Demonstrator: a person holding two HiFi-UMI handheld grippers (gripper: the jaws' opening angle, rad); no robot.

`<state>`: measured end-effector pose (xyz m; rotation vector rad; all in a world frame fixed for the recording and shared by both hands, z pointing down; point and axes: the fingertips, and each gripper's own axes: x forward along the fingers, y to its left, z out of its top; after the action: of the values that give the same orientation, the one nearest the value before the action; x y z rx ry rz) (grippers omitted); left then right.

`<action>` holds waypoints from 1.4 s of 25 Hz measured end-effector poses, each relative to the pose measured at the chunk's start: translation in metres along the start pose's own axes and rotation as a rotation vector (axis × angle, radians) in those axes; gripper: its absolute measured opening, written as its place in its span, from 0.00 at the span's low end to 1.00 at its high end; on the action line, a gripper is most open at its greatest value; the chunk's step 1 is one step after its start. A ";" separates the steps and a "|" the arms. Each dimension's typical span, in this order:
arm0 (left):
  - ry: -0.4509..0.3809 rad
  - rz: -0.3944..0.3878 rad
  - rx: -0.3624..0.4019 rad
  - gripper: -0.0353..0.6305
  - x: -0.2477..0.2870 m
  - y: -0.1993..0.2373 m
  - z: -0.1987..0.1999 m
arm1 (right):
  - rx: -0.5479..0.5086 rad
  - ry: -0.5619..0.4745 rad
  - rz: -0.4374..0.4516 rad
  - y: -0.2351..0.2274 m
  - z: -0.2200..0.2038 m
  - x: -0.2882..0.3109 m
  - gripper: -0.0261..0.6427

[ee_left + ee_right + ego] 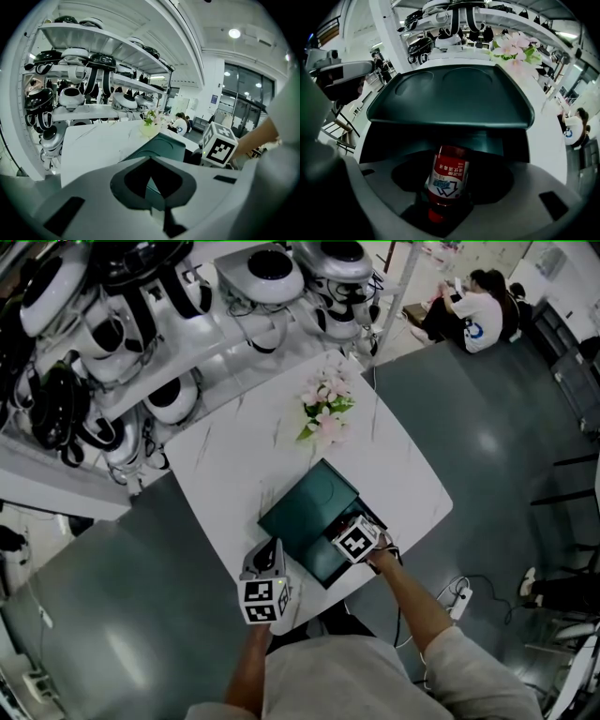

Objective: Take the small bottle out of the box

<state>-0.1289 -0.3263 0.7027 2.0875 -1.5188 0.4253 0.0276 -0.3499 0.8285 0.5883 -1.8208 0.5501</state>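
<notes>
A dark green box (309,512) stands on the white marble table (234,456) with its lid (450,98) raised. Inside, a small red bottle (447,180) with a red and white label lies with its cap toward the camera. My right gripper (341,526) reaches into the box's near side. In the right gripper view its jaws (450,190) stand on either side of the bottle, with dark gaps showing beside it. My left gripper (271,547) hovers at the table's front edge, left of the box, jaws (152,187) closed with nothing in them. The left gripper view shows the box (161,147).
A vase of pink flowers (325,409) stands behind the box on the table. White shelves (141,334) full of headsets line the far left. Seated people (473,306) are at the back right. A power strip (459,601) lies on the floor at right.
</notes>
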 end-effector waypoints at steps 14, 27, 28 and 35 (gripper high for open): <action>-0.012 -0.003 0.008 0.08 -0.003 -0.006 0.007 | 0.001 -0.037 -0.033 0.001 0.000 -0.005 0.39; -0.032 -0.018 0.034 0.08 -0.004 -0.018 0.019 | 0.150 -0.362 -0.106 -0.006 0.013 -0.069 0.39; -0.033 -0.020 0.038 0.08 -0.004 -0.020 0.020 | 0.158 -0.390 -0.114 -0.006 0.015 -0.076 0.39; -0.045 -0.023 0.058 0.08 -0.010 -0.029 0.029 | 0.233 -0.563 -0.157 -0.010 0.021 -0.121 0.39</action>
<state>-0.1057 -0.3285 0.6671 2.1711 -1.5231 0.4217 0.0534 -0.3548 0.7082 1.1216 -2.2217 0.5263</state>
